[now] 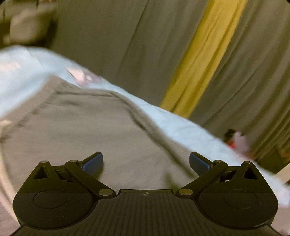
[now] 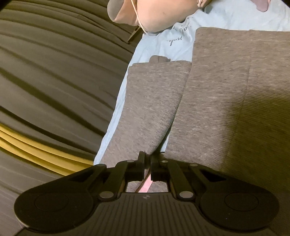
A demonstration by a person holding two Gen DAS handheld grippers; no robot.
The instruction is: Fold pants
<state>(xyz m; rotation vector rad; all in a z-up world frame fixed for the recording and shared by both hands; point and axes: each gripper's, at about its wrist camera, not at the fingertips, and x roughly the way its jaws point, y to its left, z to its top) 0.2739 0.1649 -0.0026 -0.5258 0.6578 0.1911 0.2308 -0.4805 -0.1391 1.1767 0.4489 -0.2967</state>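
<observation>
Grey ribbed pants [image 2: 208, 94] lie on a pale blue sheet [image 2: 226, 20], one layer folded over another with a step between them. My right gripper [image 2: 147, 158] is shut on the near edge of the pants, the fabric pinched between its dark fingers. In the left wrist view the same grey pants [image 1: 87, 127] spread below my left gripper [image 1: 145, 161], which stands open above the cloth with nothing between its blue pads [image 1: 94, 161]. That view is blurred.
Grey curtains [image 1: 112, 40] with a yellow strip [image 1: 204, 54] hang behind the bed. The sheet's edge [image 1: 190, 127] runs diagonally. A person's bare knee [image 2: 154, 16] rests at the far end. A small red and white object [image 1: 237, 141] sits by the curtain.
</observation>
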